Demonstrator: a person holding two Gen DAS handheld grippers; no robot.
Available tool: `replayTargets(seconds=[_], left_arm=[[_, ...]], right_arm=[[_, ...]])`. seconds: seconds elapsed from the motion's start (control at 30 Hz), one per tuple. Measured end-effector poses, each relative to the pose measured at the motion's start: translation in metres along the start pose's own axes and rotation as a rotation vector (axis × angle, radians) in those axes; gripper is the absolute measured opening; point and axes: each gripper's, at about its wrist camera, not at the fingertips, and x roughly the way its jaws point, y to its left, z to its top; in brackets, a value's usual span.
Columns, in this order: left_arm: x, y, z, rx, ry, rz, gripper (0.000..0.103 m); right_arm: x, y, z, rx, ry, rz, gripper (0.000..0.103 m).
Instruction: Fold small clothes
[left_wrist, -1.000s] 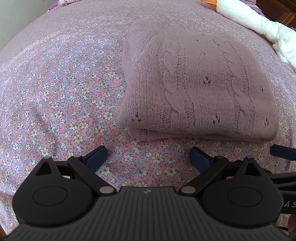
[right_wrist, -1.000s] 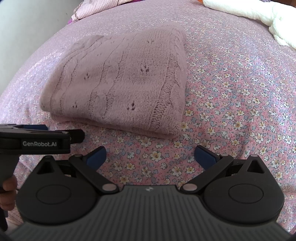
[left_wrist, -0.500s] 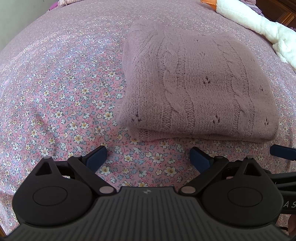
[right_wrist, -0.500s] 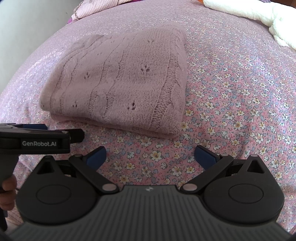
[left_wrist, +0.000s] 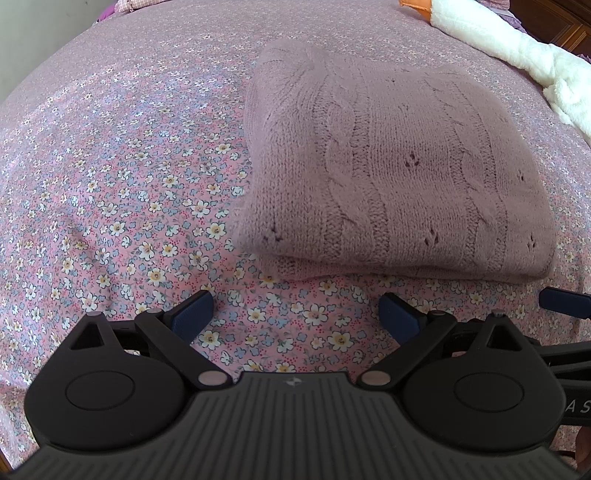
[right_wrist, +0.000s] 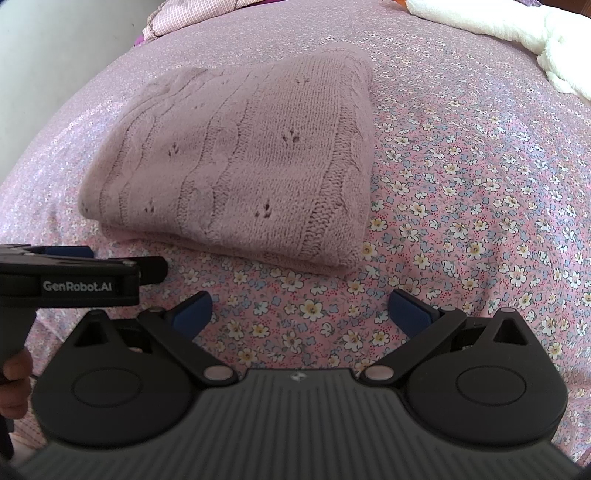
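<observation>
Sweater (left_wrist: 399, 184), a mauve cable-knit, lies folded into a thick rectangle on the bed (left_wrist: 110, 177), on its flowered pink sheet, and to my eye the folding looks done or very nearly so. Going from left to right: the left tool (left_wrist: 295, 314) hangs just short of the sweater's near edge with its blue pads spread wide and nothing between them; then comes the sweater itself; then the right tool (right_wrist: 301, 308), likewise spread and empty, off the sweater's right near corner. Neither touches the knit. If anything is to go wrong from here, I would guess it comes from the bulk of the fold: the layers are soft and loosely stacked, with a lower layer peeping out along the near edge, so a pad that catches only the top layer, or a tool that drags as it passes, could pull the stack open or skew it. The loose knit could also snag on a pad corner. The left wrist view shows the open stretch of bed to the left of the sweater and the white fluffy thing (left_wrist: 517, 48) at far right with an orange bit beside it. The right wrist view instead shows the left tool from the side, with a person's fingers (right_wrist: 14, 384) on its handle, and a checked cloth (right_wrist: 207, 9) at the bed's far end.
</observation>
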Motion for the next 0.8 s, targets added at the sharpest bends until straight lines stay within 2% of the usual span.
replayTargets(seconds=[0.8], left_arm=[[-0.0008,-0.001,-0.0013,0.005,-0.007,-0.002,0.1]], right_arm=[[0.0015,-0.0003,0.0002,-0.006,0.006,-0.01,0.103]])
